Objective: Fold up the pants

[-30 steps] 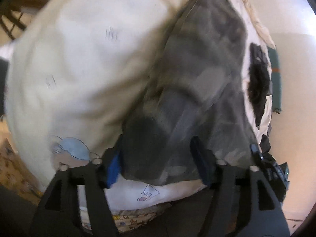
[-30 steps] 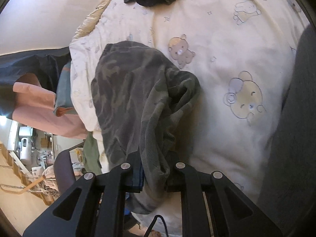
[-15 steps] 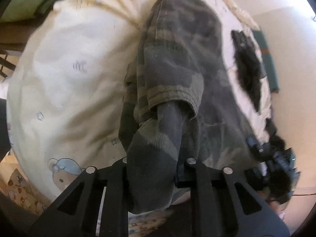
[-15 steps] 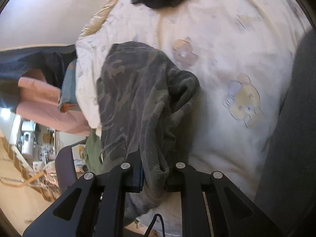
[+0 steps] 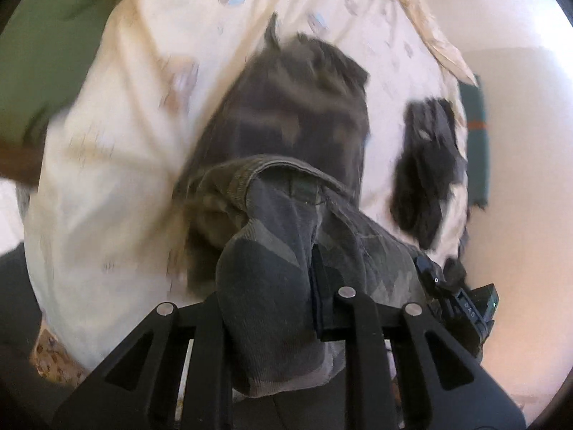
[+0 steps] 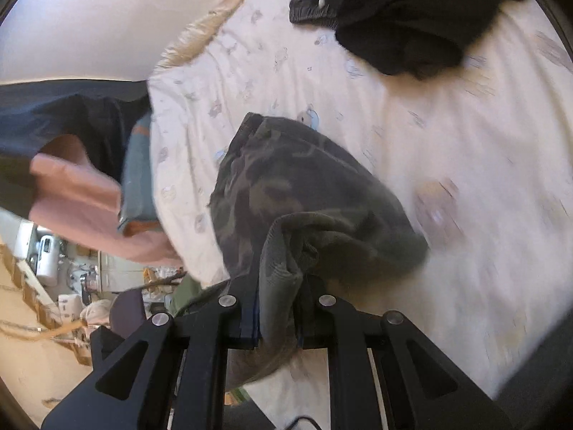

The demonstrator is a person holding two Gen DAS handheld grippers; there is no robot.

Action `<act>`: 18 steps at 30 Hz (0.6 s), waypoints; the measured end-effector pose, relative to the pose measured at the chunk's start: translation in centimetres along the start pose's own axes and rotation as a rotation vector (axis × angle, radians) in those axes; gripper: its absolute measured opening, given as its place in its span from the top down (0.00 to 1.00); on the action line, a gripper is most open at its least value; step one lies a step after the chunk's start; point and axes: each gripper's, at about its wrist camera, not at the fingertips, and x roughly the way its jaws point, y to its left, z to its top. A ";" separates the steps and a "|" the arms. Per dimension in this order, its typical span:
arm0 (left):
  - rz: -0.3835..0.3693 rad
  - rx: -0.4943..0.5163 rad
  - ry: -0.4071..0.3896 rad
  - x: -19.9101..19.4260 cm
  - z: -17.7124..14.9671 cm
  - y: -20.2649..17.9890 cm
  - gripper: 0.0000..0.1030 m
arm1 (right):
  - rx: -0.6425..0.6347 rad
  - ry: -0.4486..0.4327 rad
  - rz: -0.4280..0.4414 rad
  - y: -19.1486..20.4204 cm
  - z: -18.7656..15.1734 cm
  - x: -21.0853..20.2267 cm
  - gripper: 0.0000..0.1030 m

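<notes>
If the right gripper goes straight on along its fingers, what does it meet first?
Most likely the camouflage pants that the right gripper already clamps, bunched just ahead, then the cream bedsheet beneath; depth is unclear.

Bed [image 6: 412, 165] is being covered by a cream sheet with a small bear print, wrinkled. Camo pants [image 6: 297, 186] are being carried partly on the sheet near mid-bed, near end raised off it. A dark black garment [image 6: 404, 18] is being left bunched on the sheet toward the far corner, well apart from the pants [image 5: 297, 114]; same garment [image 5: 426, 165] is being shown beside the bed's [image 5: 107, 179] edge.
</notes>
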 end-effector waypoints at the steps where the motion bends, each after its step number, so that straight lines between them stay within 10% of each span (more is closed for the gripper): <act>1: 0.017 0.003 0.001 0.8 1.9 -0.7 0.84 | -0.001 0.015 -0.017 0.5 1.5 1.2 0.87; 12: 0.109 -0.036 0.028 8.1 14.9 -2.1 0.74 | 0.083 0.190 -0.138 0.0 12.5 14.4 0.71; 15: 0.044 -0.025 0.035 7.4 16.1 -2.1 0.59 | 0.031 0.236 -0.086 1.0 14.0 14.9 0.48; 18: 0.019 0.009 -0.066 3.9 16.7 -2.8 0.22 | -0.051 0.209 -0.054 2.9 14.8 13.3 0.34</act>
